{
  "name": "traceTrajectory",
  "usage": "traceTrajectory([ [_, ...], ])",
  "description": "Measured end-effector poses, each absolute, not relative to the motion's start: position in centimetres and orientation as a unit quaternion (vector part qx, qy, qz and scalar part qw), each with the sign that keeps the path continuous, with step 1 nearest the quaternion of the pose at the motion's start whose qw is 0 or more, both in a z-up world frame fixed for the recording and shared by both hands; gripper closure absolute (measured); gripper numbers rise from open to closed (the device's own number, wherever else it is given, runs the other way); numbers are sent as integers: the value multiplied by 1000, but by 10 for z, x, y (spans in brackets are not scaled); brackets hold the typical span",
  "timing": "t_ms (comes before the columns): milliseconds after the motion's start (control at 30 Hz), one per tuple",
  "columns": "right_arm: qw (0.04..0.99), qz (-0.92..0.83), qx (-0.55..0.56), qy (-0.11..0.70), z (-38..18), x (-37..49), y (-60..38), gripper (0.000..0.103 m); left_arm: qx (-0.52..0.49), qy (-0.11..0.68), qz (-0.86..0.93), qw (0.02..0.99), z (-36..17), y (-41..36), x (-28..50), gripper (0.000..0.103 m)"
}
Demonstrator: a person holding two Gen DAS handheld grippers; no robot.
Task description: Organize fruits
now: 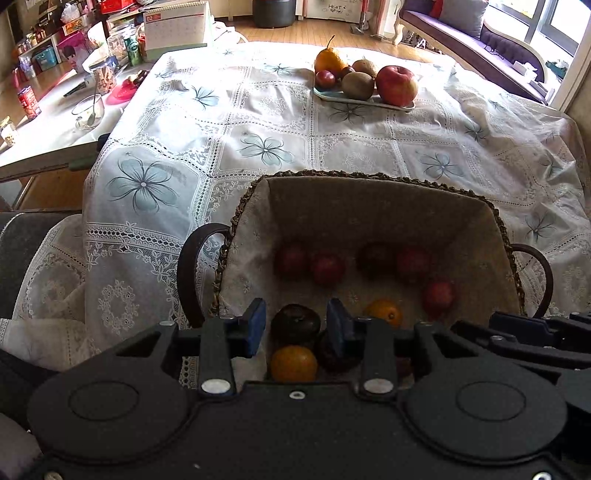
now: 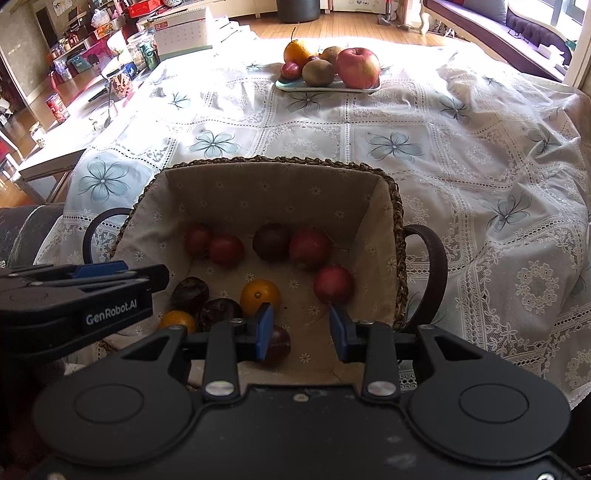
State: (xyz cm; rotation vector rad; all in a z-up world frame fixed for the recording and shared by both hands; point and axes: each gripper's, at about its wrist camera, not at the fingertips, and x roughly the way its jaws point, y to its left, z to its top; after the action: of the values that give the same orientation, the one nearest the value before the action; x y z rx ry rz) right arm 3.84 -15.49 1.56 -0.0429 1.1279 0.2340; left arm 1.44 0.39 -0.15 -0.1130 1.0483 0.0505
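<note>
A woven basket [image 1: 369, 176] [image 2: 277, 160] with a cloth lining stands at the near edge of the table. It holds several red plums [image 2: 310, 246], dark plums [image 2: 190, 293] and oranges [image 2: 260, 297]. My left gripper [image 1: 296, 326] is open, low in the basket, its blue fingers on either side of a dark plum [image 1: 295, 323] without pressing it. An orange [image 1: 293, 363] lies just under it. My right gripper [image 2: 301, 332] is open over the basket's near right part, with a dark plum [image 2: 279, 345] by its left finger. A far plate [image 1: 364, 101] [image 2: 325, 88] carries a red apple [image 2: 358, 68], kiwis, a pear and small plums.
A white lace tablecloth [image 2: 461, 147] with blue flowers covers the table. A side table [image 1: 55, 125] at the left carries jars, a can, a glass bowl with a spoon and a desk calendar [image 1: 175, 27]. A purple sofa [image 1: 480, 37] stands by the window at the far right.
</note>
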Motion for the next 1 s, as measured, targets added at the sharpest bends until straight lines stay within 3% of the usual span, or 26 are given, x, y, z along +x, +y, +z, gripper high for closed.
traceTrajectory([
  [1000,832,112,-15,543,10,42,-156,67,-59,510,16,858,-5,5,17,58],
])
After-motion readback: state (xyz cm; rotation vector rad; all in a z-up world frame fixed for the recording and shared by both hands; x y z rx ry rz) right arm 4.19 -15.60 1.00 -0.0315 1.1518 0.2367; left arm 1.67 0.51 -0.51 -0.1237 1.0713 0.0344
